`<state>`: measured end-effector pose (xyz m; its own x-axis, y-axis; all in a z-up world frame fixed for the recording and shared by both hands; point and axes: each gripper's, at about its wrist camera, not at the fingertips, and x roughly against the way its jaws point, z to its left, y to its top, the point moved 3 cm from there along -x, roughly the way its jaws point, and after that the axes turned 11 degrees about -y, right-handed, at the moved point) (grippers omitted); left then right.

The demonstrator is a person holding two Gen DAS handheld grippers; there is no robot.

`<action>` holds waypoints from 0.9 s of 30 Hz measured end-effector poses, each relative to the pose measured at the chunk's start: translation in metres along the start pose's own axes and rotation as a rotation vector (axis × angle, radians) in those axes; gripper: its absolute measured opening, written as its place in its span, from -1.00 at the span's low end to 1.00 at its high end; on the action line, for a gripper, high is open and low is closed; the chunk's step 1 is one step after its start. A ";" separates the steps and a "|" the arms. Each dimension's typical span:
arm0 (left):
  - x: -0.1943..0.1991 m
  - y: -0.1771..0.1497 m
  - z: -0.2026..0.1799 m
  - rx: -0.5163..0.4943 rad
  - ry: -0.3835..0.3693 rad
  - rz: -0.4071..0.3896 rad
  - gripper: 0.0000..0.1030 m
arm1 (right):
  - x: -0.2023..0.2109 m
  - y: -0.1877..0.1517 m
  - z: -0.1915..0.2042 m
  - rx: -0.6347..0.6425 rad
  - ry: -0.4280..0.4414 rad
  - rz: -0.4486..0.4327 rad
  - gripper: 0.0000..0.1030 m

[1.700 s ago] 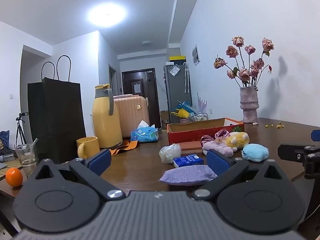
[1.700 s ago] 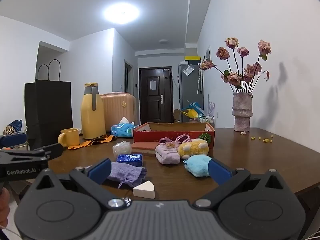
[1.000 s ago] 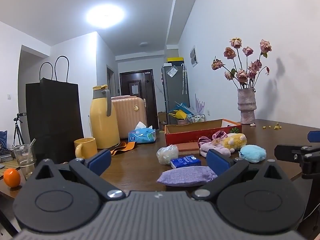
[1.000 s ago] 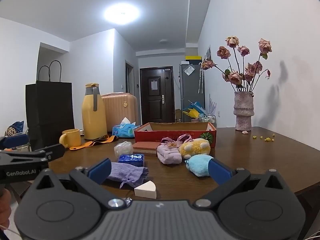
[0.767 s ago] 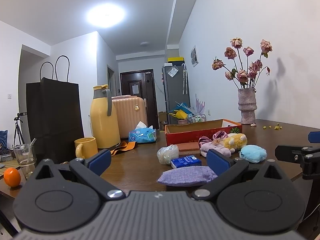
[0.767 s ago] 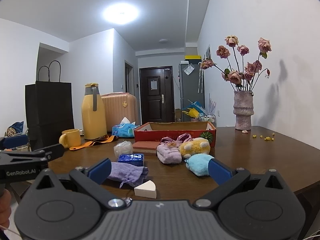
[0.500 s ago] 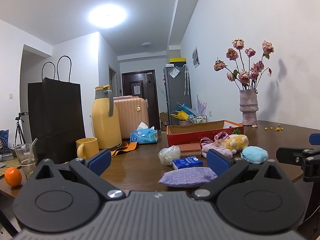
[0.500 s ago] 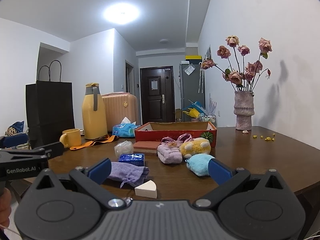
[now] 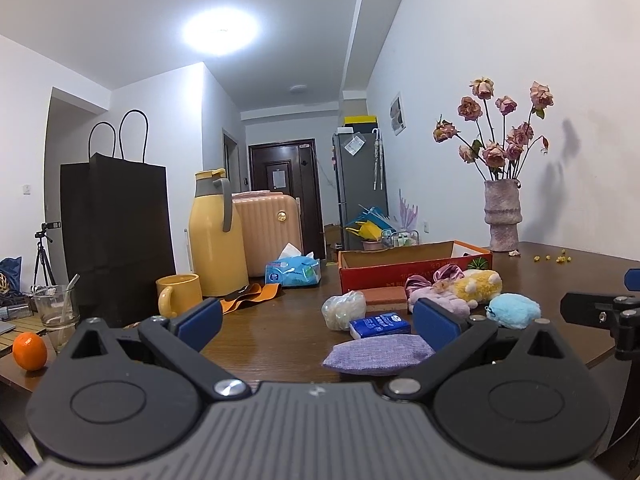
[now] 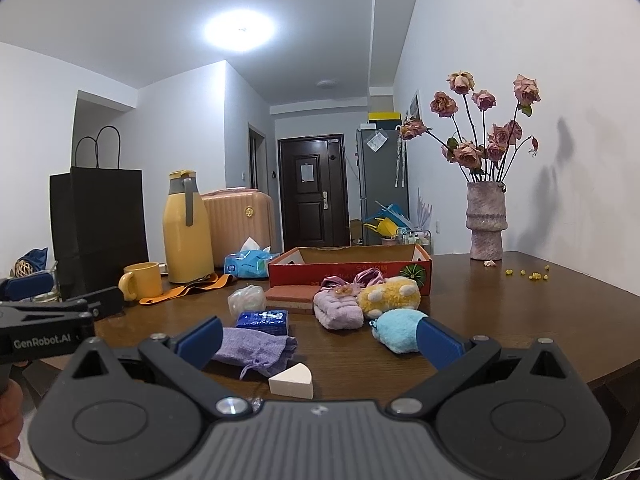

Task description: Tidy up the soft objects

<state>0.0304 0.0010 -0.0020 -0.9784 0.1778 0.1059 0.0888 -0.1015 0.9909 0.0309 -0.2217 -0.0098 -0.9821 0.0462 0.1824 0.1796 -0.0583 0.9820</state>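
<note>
Nothing boxed yet: red box [image 10: 349, 271] empty-looking, soft toys [image 10: 387, 295] on table, both grippers [image 9: 316, 322] [image 10: 319, 338] wide open, empty.

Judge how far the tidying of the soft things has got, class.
Done: nothing visibly; the red box looks empty from here. In hand: nothing; the left gripper and right gripper are both open. Left: the purple pouch, white sponge, blue plush, yellow plush and pink towel all lie on the table.
</note>
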 end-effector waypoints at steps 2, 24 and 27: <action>0.000 0.000 0.000 0.000 0.000 0.001 1.00 | 0.000 -0.001 0.000 0.000 0.003 0.003 1.00; -0.001 -0.002 0.000 0.002 -0.001 0.011 1.00 | 0.000 -0.001 -0.001 -0.005 0.007 0.000 1.00; -0.002 -0.002 0.000 0.004 -0.004 0.016 1.00 | -0.001 -0.002 -0.001 -0.006 0.005 0.006 1.00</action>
<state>0.0317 0.0011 -0.0045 -0.9760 0.1802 0.1221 0.1052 -0.1008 0.9893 0.0313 -0.2223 -0.0116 -0.9814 0.0407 0.1876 0.1848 -0.0640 0.9807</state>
